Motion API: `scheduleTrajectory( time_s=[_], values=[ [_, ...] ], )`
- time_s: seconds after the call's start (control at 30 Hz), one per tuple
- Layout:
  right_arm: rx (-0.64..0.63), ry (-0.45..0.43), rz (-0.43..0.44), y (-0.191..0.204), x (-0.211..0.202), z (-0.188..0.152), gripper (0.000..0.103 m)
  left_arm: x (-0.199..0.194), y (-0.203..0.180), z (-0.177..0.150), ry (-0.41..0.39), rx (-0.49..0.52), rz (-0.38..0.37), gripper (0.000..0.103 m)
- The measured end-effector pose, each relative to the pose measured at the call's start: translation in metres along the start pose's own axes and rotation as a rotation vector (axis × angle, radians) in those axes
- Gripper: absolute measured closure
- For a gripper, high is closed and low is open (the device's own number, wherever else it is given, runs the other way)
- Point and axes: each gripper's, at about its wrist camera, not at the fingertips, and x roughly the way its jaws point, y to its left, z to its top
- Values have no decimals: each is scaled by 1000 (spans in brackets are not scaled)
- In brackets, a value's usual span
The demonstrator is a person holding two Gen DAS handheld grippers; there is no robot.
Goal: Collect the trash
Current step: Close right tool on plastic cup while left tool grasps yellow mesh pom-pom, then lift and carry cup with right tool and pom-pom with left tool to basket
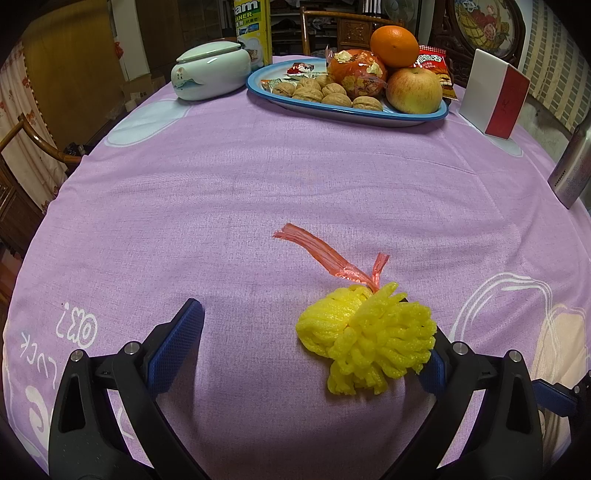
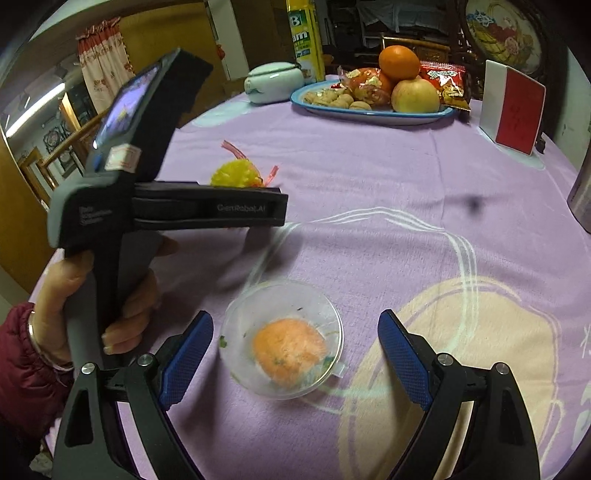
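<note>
A yellow foam fruit net (image 1: 365, 334) tied with a red plastic strip (image 1: 325, 254) lies on the purple tablecloth (image 1: 258, 192). My left gripper (image 1: 314, 339) is open; the net sits between its fingers, against the right finger (image 1: 432, 365). The net also shows in the right wrist view (image 2: 234, 175), behind the left gripper's body (image 2: 207, 210). A clear plastic bowl (image 2: 282, 339) with orange residue lies between the open fingers of my right gripper (image 2: 295, 354), untouched.
A blue tray (image 1: 347, 107) with walnuts, an apple, an orange and snack packets stands at the back. Beside it are a pale ceramic jar (image 1: 210, 74), a yellow spray can (image 1: 253, 29) and a white-red box (image 1: 493, 94). A steel tumbler (image 1: 572, 166) stands at the right edge.
</note>
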Motion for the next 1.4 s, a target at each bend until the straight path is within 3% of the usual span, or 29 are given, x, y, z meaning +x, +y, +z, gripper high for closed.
scheduleTrajectory(
  time_s=[0.03, 0.1, 0.13, 0.6, 0.7, 0.77, 0.87, 1.0, 1.4],
  values=[
    [-17, -3, -14, 2, 0, -1, 21, 0, 0, 0, 0, 0, -1, 6],
    [-66, -6, -35, 7, -2, -3, 42, 0, 0, 0, 2, 3, -4, 6],
    [-80, -9, -24, 8, -4, -4, 46, 0, 0, 0, 4, 6, -9, 6],
    [-30, -1, 8, -2, -9, -8, 45, -8, 2, -1, -31, 41, -82, 28],
    [-31, -3, 4, -1, -10, -8, 46, -10, 1, 0, -37, 44, -91, 38],
    [-19, -7, 8, -2, -11, -8, 46, -11, 1, 0, -40, 44, -100, 51],
    [8, -17, 7, -8, -13, -6, 46, -13, 4, 1, -34, 30, -140, 62],
    [29, -21, 5, -12, -15, -5, 46, -19, 8, 2, -43, 4, -175, 63],
    [59, -75, 16, -16, -33, -3, 46, -72, 10, -17, -174, 16, -129, 64]
  ],
)
